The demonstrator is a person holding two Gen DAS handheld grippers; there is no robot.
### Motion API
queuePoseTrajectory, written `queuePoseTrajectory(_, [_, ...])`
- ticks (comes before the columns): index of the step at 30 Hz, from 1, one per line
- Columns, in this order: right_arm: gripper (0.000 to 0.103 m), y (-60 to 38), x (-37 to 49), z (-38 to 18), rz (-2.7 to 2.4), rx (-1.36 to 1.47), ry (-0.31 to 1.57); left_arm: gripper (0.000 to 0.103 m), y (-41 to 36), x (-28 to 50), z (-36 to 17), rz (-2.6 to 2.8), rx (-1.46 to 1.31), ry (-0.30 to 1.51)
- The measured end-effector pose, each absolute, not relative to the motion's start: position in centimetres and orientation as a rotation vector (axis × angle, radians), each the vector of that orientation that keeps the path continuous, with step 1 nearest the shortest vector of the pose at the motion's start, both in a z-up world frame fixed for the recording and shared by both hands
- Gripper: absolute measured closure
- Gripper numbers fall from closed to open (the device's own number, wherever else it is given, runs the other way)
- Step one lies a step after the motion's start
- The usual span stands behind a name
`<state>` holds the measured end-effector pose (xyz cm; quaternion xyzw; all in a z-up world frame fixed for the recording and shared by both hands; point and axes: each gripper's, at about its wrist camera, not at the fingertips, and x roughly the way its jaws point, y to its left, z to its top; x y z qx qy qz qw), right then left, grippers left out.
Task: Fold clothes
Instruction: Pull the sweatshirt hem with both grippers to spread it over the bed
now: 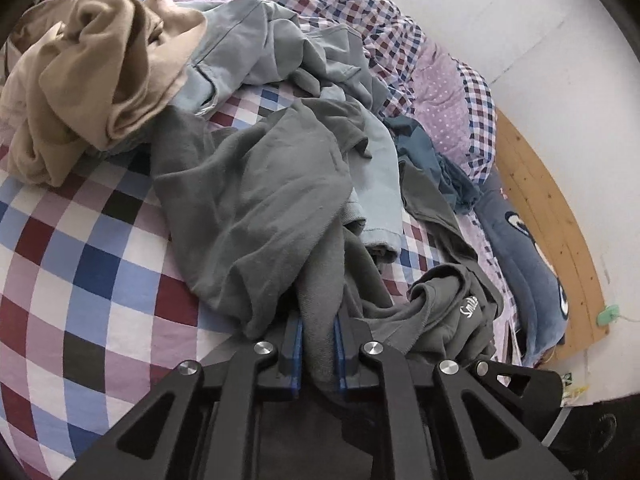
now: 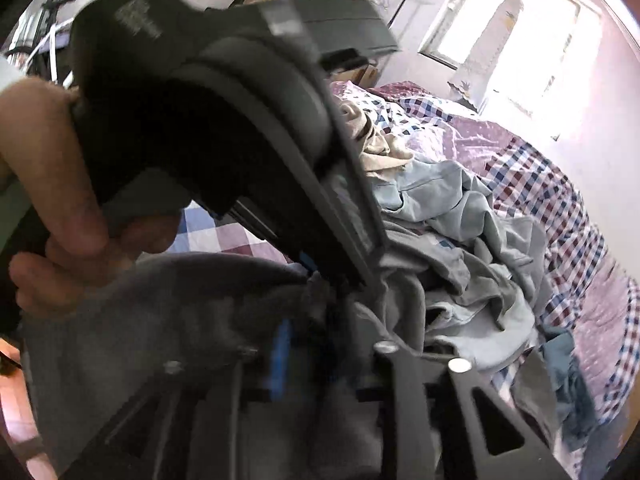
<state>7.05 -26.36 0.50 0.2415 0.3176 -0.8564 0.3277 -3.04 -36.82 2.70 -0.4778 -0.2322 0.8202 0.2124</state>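
On the checked bed (image 1: 80, 248), the left gripper (image 1: 319, 344) clenches a fold of soft, limp grey sweatshirt (image 1: 256, 208), best held at its hem; the right gripper's (image 2: 304, 340) state is blurred, cannot tell

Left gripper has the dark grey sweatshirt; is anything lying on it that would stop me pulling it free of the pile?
The left gripper is shut on the dark grey sweatshirt. Nothing visible lies on top of it. It lies over the light blue garment, and the beige garment sits just beside its far edge, so both may drag along.
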Motion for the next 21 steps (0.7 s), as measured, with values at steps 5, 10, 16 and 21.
queuePoseTrajectory(5, [0.054,-24.4,5.9,1.8,-2.287,0.657,0.691,0.095,-37.5,-3.2,2.7,2.295,-1.303,-0.708])
queuePoseTrajectory(10, [0.049,-19.8,3.1,3.5,-2.474,0.711,0.529,0.096,-38.5,-3.4,2.4,2.295,-1.294,-0.802])
queuePoseTrajectory(16, [0.049,-12.4,-0.9,4.3,-2.684,0.907,0.157,0.097,-39.5,-3.7,1.8,2.296,-1.302,-0.881])
queuePoseTrajectory(21, [0.049,-8.4,-3.2,3.3,-2.741,1.092,-0.046,0.097,-39.3,-3.7,1.5,2.300,-1.312,-0.893])
